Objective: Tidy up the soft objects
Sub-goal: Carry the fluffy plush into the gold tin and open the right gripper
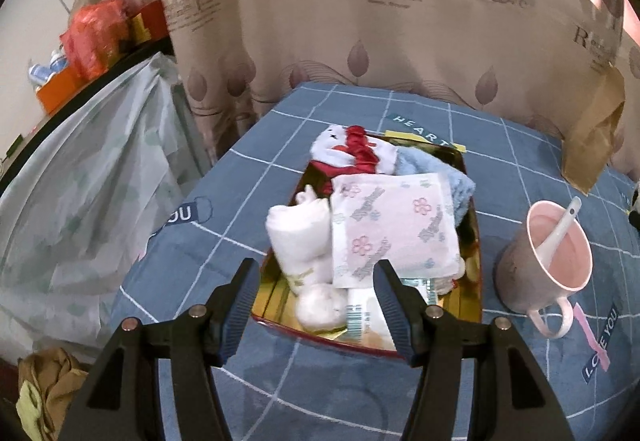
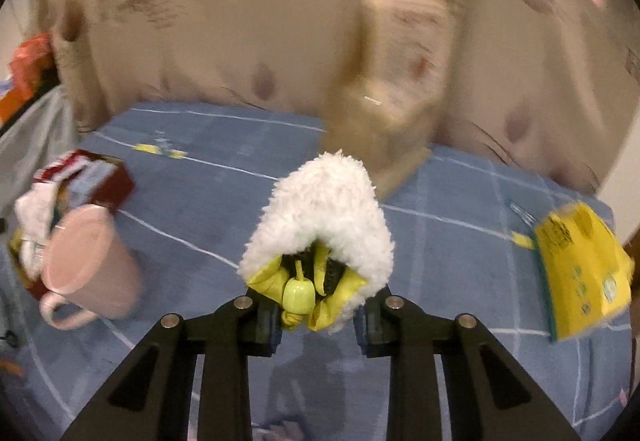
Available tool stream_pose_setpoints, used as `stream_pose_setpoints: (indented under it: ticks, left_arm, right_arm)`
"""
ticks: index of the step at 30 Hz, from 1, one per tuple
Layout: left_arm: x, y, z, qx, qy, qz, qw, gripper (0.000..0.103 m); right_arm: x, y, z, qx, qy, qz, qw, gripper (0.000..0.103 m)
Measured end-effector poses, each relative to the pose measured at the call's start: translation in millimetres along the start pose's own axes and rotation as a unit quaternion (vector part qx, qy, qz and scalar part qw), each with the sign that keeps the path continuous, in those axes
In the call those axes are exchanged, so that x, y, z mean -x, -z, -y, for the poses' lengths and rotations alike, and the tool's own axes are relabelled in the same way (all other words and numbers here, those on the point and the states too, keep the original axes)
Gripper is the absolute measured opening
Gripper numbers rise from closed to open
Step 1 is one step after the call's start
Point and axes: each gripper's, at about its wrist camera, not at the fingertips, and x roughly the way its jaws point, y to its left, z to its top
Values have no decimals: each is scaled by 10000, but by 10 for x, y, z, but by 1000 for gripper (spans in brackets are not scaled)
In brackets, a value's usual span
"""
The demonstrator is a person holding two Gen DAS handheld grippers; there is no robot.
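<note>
A blue checked bedsheet point(image 1: 248, 177) covers the bed, with a patterned curtain point(image 1: 360, 41) hanging along its far side. In the middle of the sheet lies a red box with a gold lining point(image 1: 474, 293), packed with soft things: a floral tissue pack point(image 1: 392, 229), a rolled white towel point(image 1: 296, 233), a blue cloth point(image 1: 440, 169) and a red-and-white plush point(image 1: 348, 149). The left tongs point(image 1: 316, 305) hang spread apart over the box's near edge, holding nothing. Just right of the box stands a pink mug point(image 1: 548, 261) with a white spoon point(image 1: 558, 229). The right tongs point(image 2: 320, 315) are clamped on a fluffy white and yellow soft item point(image 2: 324, 217), lifted above the sheet, right of the mug. A yellow packet point(image 2: 580, 269) lies far right.
</note>
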Motion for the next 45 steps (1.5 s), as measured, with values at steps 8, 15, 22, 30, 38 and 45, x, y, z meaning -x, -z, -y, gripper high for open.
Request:
stream_pose_setpoints:
  ticks: [8,15,22,30,38,45]
  left_arm:
    - [40,-5,-178,237,15,27,9997,60]
    - [29,-20,-320,428,-17,11,9991,60]
    - [73,-42,-455,610,-82,69,9981,60]
    - [102,-60,-562,729,-91,107,9972,60]
    - [74,-65,-614,800,-62,68,9968,60]
    - [44,-45,-611,800,-33,21,9968,60]
  right_arm:
    - [58,-339,-889,525,-733,153,9958,25]
    - [-25,-437,-1645,977,-1247,86,9873,25]
    - [-102,-348,-2284,1407,-1718,-131,9749,25]
    - [-298,-314,-2786,1638,-1939,-344,9666,25]
    - [-622,-583,-2961,1444,-1734,-377,9735,25]
    - [-940,-694,-3047,1200,-1545,-563,9791,25]
